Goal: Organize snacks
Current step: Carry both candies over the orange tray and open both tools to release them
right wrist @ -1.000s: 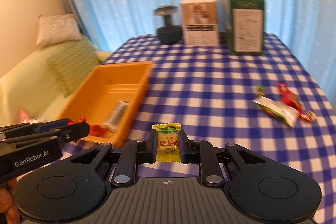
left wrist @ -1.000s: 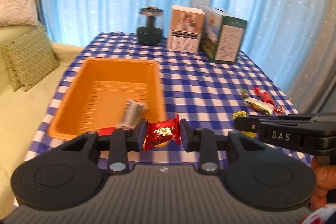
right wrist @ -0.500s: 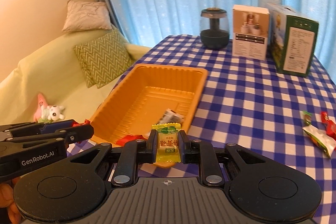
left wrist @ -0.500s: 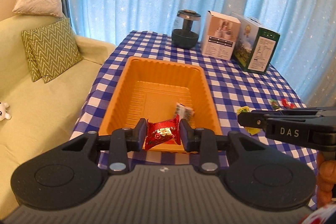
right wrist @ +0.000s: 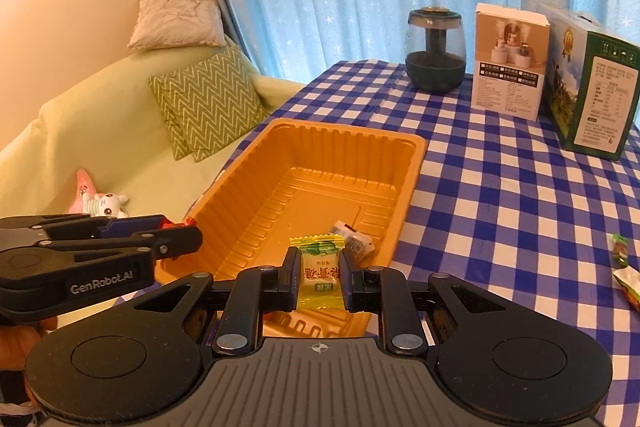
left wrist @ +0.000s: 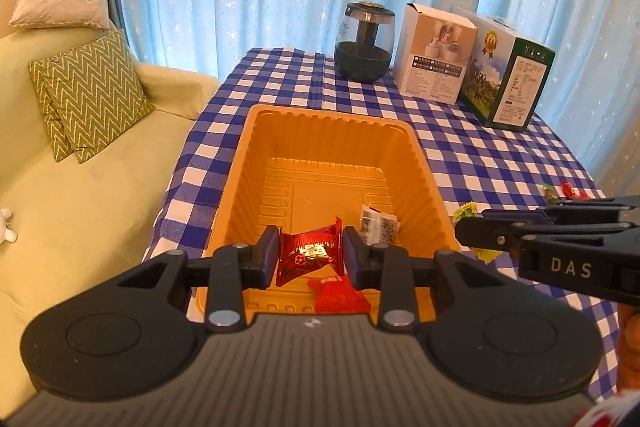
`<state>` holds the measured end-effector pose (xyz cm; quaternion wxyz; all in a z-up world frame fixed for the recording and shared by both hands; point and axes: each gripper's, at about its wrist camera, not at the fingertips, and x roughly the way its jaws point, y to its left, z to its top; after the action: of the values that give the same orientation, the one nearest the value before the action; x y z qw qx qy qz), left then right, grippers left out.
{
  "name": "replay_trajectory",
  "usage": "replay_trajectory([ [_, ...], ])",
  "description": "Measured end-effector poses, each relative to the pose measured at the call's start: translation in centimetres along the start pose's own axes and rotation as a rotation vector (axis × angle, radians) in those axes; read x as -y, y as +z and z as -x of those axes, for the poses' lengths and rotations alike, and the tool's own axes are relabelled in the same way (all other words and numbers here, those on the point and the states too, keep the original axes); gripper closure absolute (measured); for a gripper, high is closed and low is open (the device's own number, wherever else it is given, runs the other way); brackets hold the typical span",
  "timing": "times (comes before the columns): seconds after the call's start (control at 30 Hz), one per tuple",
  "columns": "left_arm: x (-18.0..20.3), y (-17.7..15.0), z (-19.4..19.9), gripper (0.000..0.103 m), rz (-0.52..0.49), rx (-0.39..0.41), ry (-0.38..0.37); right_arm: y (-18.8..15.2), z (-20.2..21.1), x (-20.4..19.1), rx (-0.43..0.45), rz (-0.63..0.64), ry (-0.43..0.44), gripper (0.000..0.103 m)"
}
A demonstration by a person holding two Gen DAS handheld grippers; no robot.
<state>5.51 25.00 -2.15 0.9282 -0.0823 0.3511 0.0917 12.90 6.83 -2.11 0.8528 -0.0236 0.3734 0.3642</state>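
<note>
My left gripper (left wrist: pixel 310 253) is shut on a red foil candy (left wrist: pixel 309 254) and hangs over the near end of the orange tray (left wrist: pixel 256 147). In the tray lie a dark-printed clear packet (left wrist: pixel 378 225) and another red snack (left wrist: pixel 340 295). The right gripper (right wrist: pixel 319 275) is shut on a yellow-green wrapped candy (right wrist: pixel 319 277), held above the same tray's (right wrist: pixel 412 163) near edge. From the right wrist view the clear packet (right wrist: pixel 354 239) shows just past that candy. Each gripper shows side-on in the other's view: the right one (left wrist: pixel 464 231) at right, the left one (right wrist: pixel 188 239) at left.
On the blue checked tablecloth (right wrist: pixel 500 195) more loose snacks (right wrist: pixel 624 267) lie at the right. A dark glass jar (left wrist: pixel 365 47), a white box (left wrist: pixel 436 55) and a green box (left wrist: pixel 510 83) stand at the back. A yellow-green sofa (left wrist: pixel 80 187) with cushions adjoins the table's left side.
Both grippers have carried their candies leftward from the open tablecloth to the tray's near end. The tray now fills the centre of both views, with the loose snacks shifted to the right edge.
</note>
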Motion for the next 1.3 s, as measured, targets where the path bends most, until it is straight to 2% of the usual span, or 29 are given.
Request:
replay_trajectory([
  [0.57, -0.7, 0.6, -3.8, 0.069, -0.043, -0.047, -0.012, 0.2, -2.1, 0.7, -0.023, -0.012, 0.002, 0.082],
  [0.9, -1.7, 0.8, -2.6, 0.069, -0.038, -0.022, 0.025, 0.3, -1.9, 1.0, -0.021, -0.024, 0.006, 0.082],
  [1.3, -1.9, 0.7, -1.9, 0.069, -0.022, -0.015, 0.027, 0.7, -2.0, 0.6, -0.021, -0.033, 0.023, 0.082],
])
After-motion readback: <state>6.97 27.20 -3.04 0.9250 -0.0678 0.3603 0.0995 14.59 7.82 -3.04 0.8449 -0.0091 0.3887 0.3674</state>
